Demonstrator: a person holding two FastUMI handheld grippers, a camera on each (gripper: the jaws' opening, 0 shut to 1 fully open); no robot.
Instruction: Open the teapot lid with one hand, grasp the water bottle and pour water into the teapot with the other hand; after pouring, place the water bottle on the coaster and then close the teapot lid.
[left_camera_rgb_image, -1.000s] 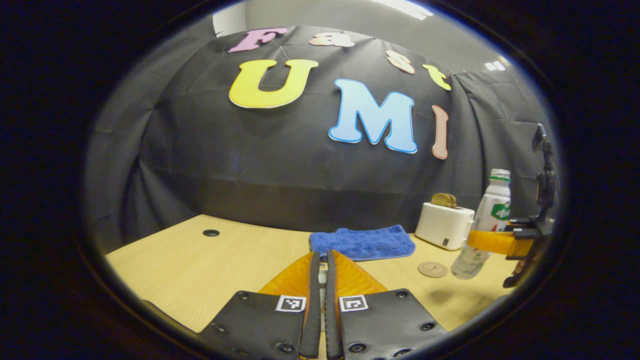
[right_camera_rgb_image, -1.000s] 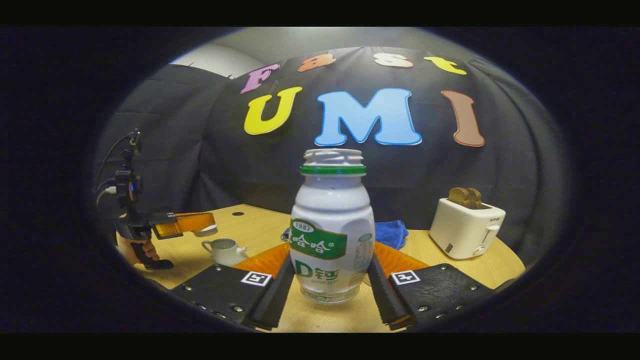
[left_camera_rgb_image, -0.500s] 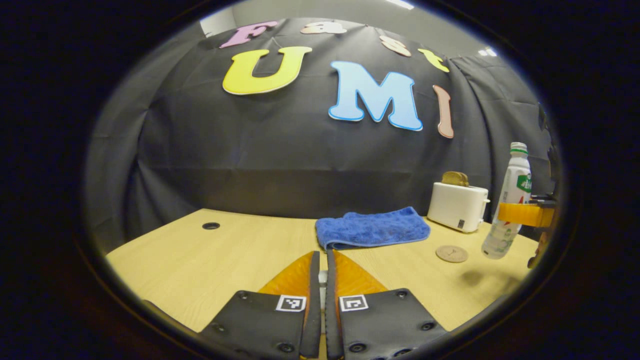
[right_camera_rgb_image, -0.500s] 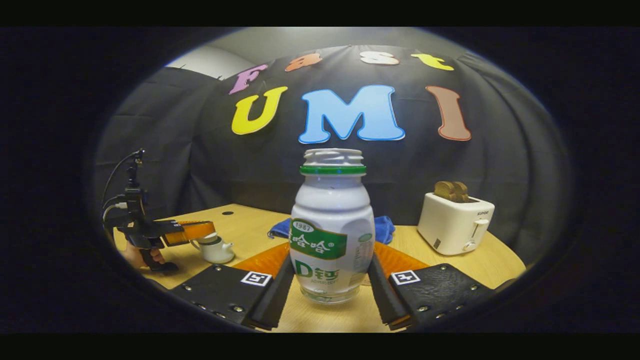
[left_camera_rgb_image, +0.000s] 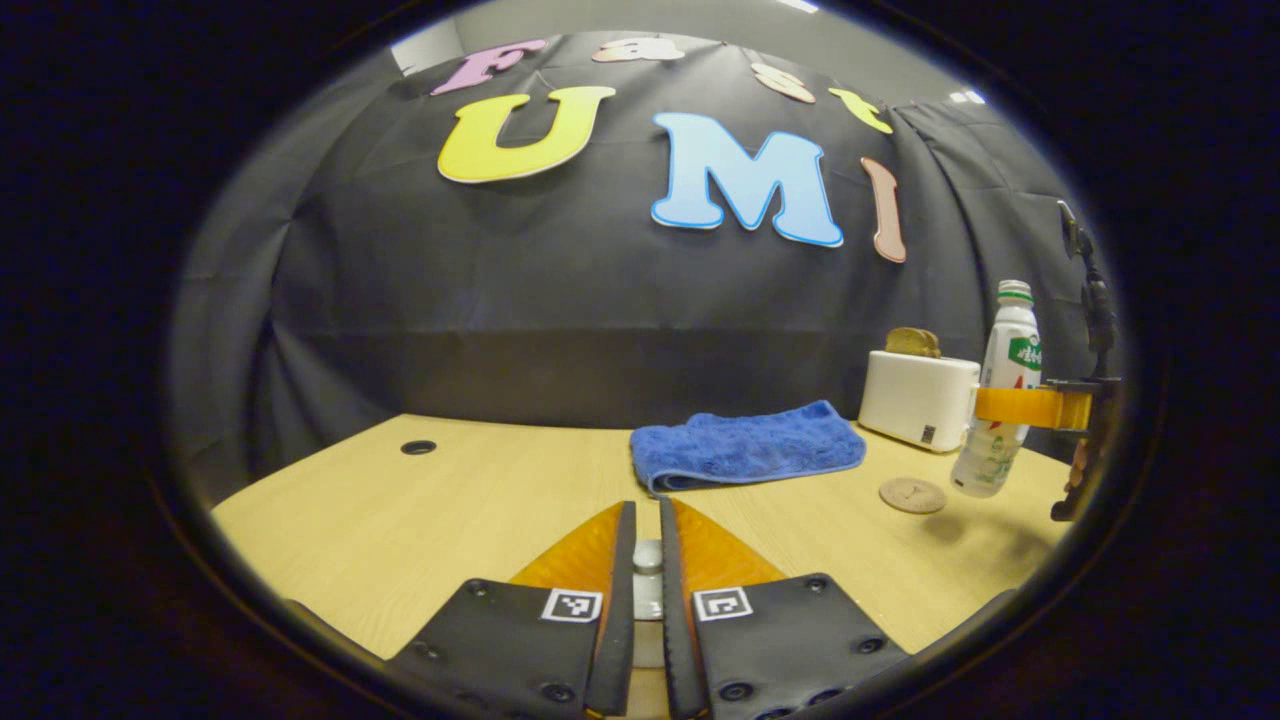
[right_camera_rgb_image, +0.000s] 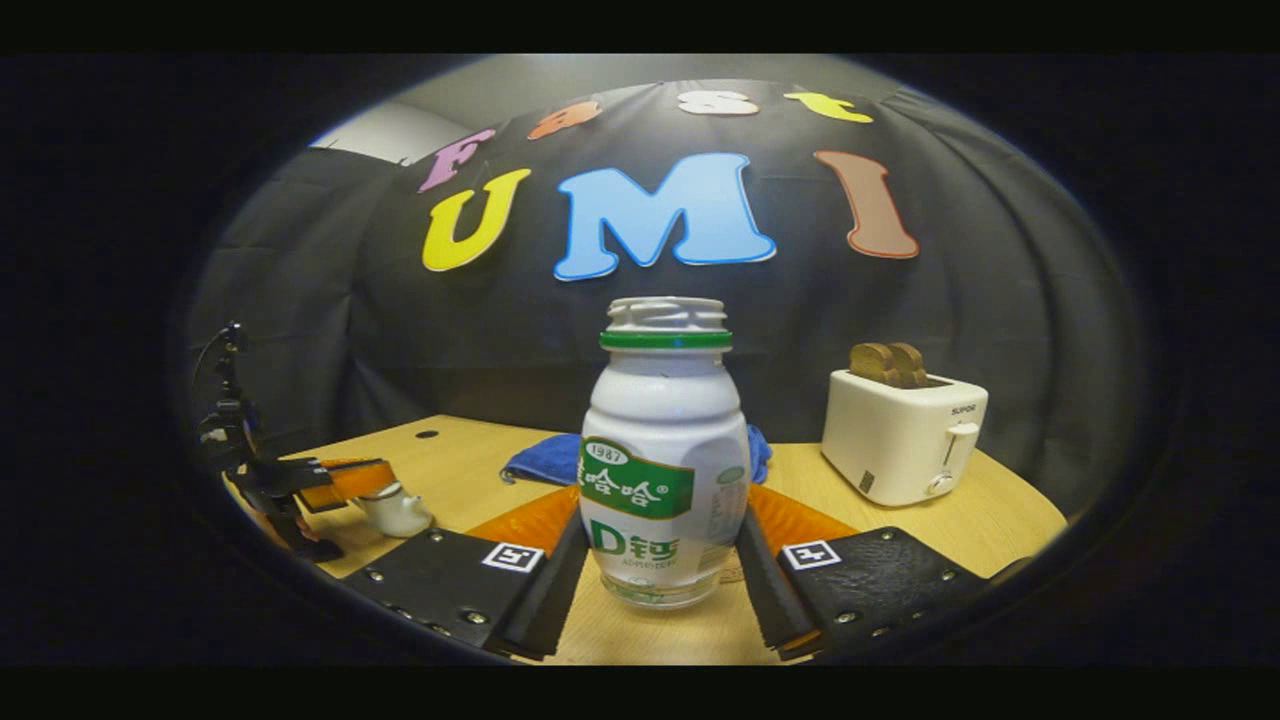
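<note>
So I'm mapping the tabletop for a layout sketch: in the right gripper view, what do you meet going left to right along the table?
Left tongs → teapot → blue towel → water bottle, held in the right tongs → toaster.

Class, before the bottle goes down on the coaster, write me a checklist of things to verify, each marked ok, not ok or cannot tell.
1. Right gripper grips the bottle with both fingers: ok.
2. Bottle upright, not tilted: ok.
3. Coaster bare, nothing on it: ok.
4. Bottle directly over the coaster: not ok; in the left gripper view it hangs to the coaster's right, off the table.
5. Towel and toaster apart from the coaster: ok.
6. Left gripper shut on the lid; lid seated on the teapot: cannot tell.
</note>
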